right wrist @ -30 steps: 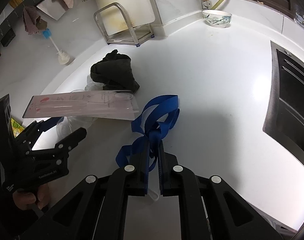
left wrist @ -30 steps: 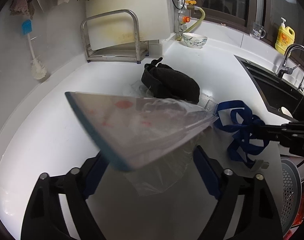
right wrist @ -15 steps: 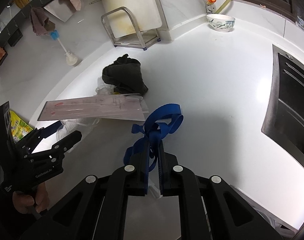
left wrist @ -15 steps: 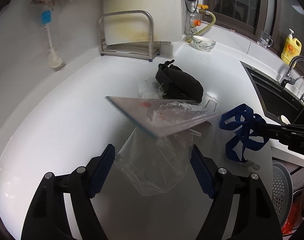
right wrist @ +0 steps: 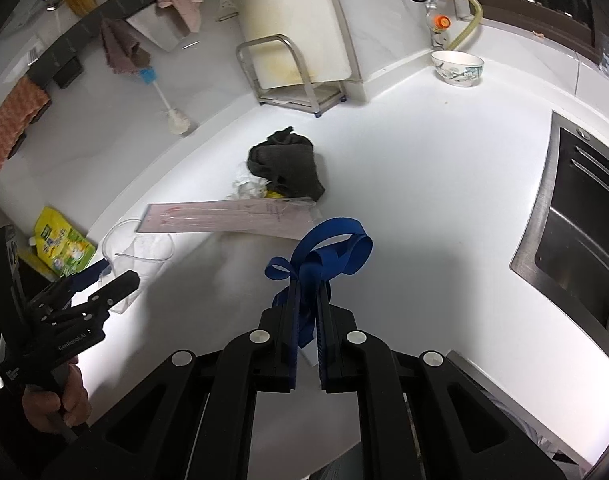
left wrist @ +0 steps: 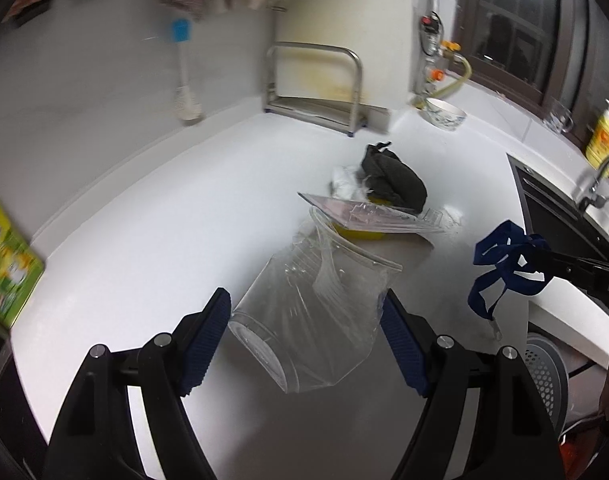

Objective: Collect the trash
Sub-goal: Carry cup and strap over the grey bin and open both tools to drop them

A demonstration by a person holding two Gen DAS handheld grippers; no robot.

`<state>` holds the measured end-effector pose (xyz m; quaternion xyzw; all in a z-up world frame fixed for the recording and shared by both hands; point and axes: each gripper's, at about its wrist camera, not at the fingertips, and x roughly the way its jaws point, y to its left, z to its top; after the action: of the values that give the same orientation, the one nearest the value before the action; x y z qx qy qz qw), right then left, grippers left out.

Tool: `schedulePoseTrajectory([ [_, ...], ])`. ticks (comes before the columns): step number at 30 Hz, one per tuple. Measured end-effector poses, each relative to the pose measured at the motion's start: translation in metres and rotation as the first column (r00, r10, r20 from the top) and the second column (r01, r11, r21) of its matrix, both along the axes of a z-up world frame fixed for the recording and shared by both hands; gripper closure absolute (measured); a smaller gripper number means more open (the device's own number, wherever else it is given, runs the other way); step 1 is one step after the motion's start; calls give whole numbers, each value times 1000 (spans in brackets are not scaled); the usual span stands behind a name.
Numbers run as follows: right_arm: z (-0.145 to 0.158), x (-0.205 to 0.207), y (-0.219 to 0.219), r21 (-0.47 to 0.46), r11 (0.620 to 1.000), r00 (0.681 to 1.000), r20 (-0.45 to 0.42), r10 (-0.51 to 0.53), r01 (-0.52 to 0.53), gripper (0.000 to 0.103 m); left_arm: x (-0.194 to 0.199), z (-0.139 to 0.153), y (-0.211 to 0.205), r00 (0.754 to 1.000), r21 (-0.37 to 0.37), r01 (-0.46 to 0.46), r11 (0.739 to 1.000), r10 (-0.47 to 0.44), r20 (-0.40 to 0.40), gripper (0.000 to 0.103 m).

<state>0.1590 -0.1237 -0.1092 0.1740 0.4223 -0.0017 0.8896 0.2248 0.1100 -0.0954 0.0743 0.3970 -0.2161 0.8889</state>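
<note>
Right tool [right wrist: 306, 312] pinches limp ribbon [right wrist: 324, 250] — woven, maybe.

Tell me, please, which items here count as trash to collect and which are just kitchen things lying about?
Trash to collect:
blue ribbon, pinched in the right claw
clear plastic cup, between the left claw's fingers
flat plastic sleeve

Lying about:
bowl
dish brush
metal rack
soap bottle

White countertop [right wrist: 424, 184], steel rack [right wrist: 288, 76] at its back wall holding a cutting board [right wrist: 296, 12], patterned bowl [right wrist: 458, 67] right of the rack, bottle brush [right wrist: 166, 102] left of it, sink [right wrist: 576, 220] far right, yellow soap bottle [left wrist: 604, 138] beyond the sink.
</note>
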Motion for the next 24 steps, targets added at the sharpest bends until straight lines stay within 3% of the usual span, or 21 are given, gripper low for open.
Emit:
schedulePoseTrajectory([
  [11,16,-42,-1,13,993,992,39,116,-117,95,-61,20,13,989,-9,-148,989,148,17,29],
  [24,28,-131,-40,1,980,978,54,199,-199,95,-160,34,-37,979,-38,-203,978,204,24,29],
])
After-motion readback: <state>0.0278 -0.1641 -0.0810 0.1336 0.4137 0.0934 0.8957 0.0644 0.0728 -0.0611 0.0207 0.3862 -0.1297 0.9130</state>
